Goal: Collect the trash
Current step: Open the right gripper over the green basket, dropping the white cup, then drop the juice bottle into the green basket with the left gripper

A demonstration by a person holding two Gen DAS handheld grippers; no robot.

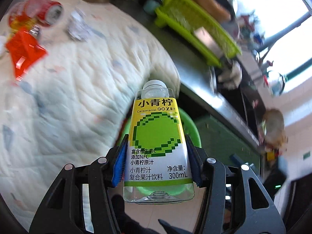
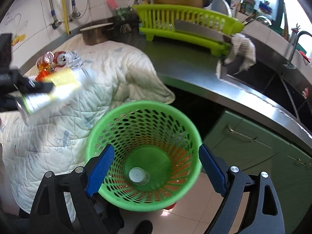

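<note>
My left gripper [image 1: 156, 138] is shut on a clear juice bottle [image 1: 158, 134] with a yellow-green label and a white cap. It holds the bottle over the edge of a white quilt [image 1: 78, 89], and the green basket [image 1: 193, 128] shows behind it. From the right wrist, that bottle [image 2: 52, 89] is a blur at the left. My right gripper [image 2: 156, 148] stands open above the green mesh basket [image 2: 144, 104], with nothing between its blue pads [image 2: 101, 167]. A small white-capped bottle [image 2: 137, 175] lies at the basket's bottom. Red cans [image 1: 45, 11], crumpled paper [image 1: 78, 25] and an orange wrapper [image 1: 23, 50] lie on the quilt.
A lime dish rack [image 2: 187, 23] with a cleaver stands on the steel counter [image 2: 195, 64]. A rag [image 2: 241, 48] hangs at the sink [image 2: 263, 81]. A metal pot [image 2: 93, 35] sits behind the quilt. Green cabinet doors [image 2: 243, 136] are to the right of the basket, over a tiled floor.
</note>
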